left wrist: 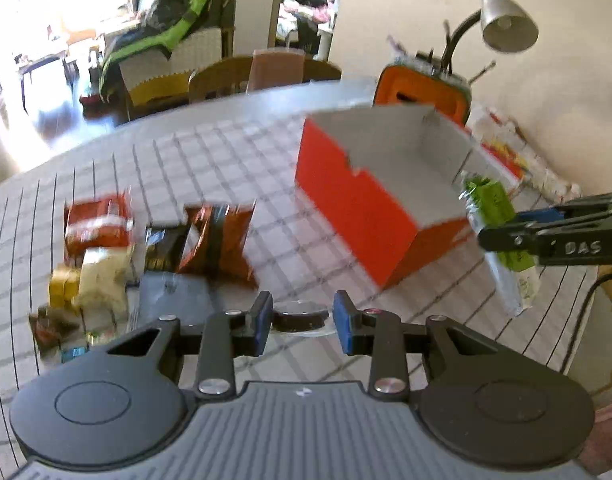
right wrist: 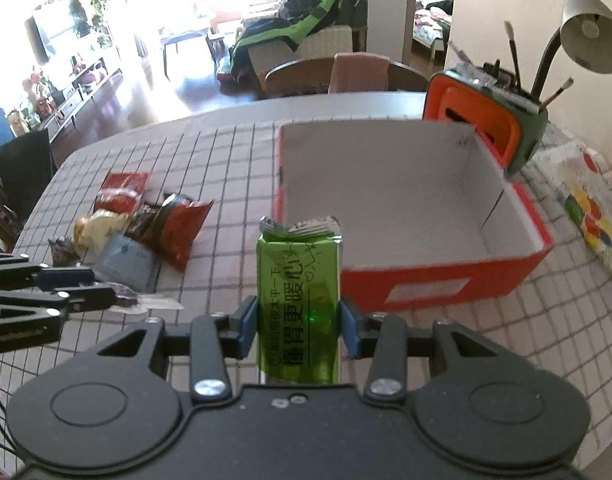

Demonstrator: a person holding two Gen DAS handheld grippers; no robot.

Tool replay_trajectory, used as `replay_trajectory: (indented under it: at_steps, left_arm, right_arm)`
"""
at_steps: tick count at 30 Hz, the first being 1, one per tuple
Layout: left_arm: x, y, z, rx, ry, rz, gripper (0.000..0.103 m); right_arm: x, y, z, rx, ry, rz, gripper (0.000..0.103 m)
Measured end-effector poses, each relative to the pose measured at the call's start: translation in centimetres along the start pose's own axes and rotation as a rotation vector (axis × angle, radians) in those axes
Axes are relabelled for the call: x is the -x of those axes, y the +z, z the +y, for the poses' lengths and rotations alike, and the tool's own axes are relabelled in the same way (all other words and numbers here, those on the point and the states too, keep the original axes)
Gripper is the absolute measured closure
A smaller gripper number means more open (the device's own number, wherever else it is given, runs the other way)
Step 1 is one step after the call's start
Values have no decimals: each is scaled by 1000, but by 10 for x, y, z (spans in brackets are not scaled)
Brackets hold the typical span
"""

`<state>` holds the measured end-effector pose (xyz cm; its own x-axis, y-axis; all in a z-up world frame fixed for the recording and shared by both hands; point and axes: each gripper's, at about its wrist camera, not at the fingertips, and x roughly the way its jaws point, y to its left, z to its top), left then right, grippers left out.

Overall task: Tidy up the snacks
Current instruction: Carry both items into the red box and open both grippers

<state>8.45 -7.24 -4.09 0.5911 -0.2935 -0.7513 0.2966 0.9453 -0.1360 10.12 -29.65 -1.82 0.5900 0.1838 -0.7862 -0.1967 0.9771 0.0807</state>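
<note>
My right gripper [right wrist: 300, 326] is shut on a green foil snack packet [right wrist: 298, 280], held upright in front of the open orange box [right wrist: 445, 276], which is white inside and holds nothing I can see. In the left wrist view the same packet [left wrist: 493, 204] and right gripper [left wrist: 501, 228] sit at the box's [left wrist: 361, 204] near right corner. My left gripper [left wrist: 302, 320] is shut on a small clear-wrapped dark snack [left wrist: 300, 314], also seen in the right wrist view [right wrist: 126, 302] low over the cloth. A pile of snack packets [right wrist: 146, 228] lies left of the box.
A checked tablecloth [right wrist: 234, 168] covers the table. An orange and green holder [right wrist: 485, 124] with brushes and a desk lamp [right wrist: 589, 36] stand behind the box by the wall. A colourful printed bag [right wrist: 585, 208] lies at the right. Chairs [right wrist: 306, 76] stand beyond the far edge.
</note>
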Motion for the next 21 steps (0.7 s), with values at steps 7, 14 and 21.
replay_trajectory:
  at_steps: [7,14,21]
  left_arm:
    - [1,61,-42,-31,4,-88,71]
    - [-31,112,-88,-86,17,-119,71]
    - [-89,132,-117,-115,25,-80,71]
  right_arm:
    - [-6,41,-54,19,18,-10,62]
    - [-34,74,-102,32,-1,-9,62]
    - [-89,92,-135,-12,-10,49,62]
